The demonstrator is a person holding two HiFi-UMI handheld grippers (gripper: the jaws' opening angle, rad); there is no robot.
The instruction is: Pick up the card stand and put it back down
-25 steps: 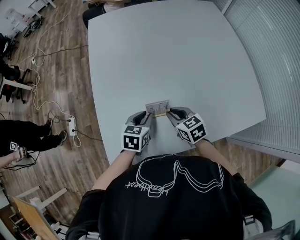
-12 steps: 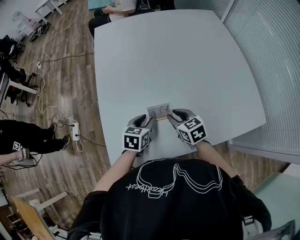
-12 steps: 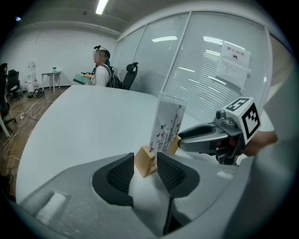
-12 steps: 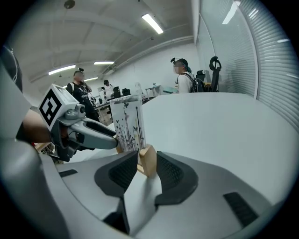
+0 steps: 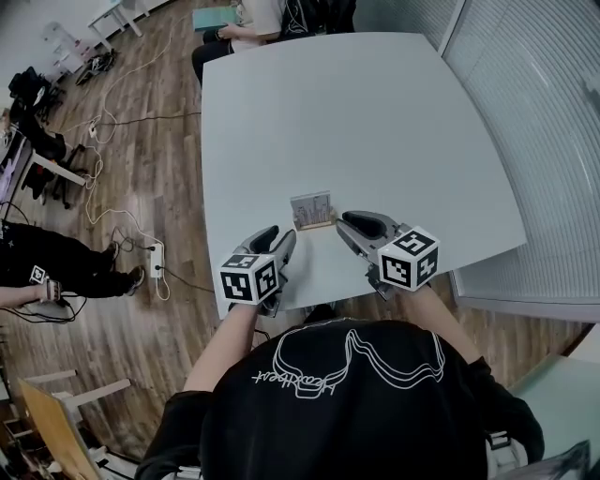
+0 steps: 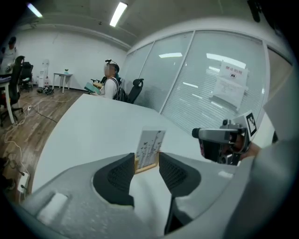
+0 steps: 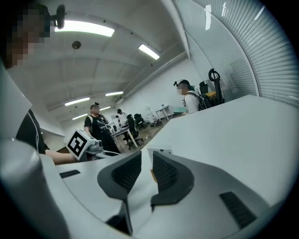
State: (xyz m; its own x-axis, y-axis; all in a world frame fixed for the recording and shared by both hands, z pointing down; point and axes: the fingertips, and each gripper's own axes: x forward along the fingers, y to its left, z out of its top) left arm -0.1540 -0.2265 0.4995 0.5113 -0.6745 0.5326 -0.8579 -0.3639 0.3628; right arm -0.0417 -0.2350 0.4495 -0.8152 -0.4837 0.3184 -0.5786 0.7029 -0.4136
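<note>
The card stand [image 5: 312,211], a small wooden base with a printed card upright in it, stands on the white table [image 5: 375,122] near its front edge. My left gripper [image 5: 284,236] hovers just short of it at the left. It is open, its jaws have just been opening, and nothing is between them. The left gripper view shows the card stand [image 6: 149,148] beyond the left gripper [image 6: 146,162]. My right gripper [image 5: 344,223] hangs at the stand's right. Its jaws have just been closing but stand apart and empty. In the right gripper view one jaw half hides the card stand [image 7: 160,152].
A person [image 5: 272,14] sits at the table's far end. A glass partition with blinds [image 5: 544,112] runs along the right. Cables and a power strip [image 5: 155,258] lie on the wooden floor at the left, near another person [image 5: 47,267].
Both grippers have drawn back from the card stand's sides and risen. The left jaws stand wider. The stand stays upright on the table.
</note>
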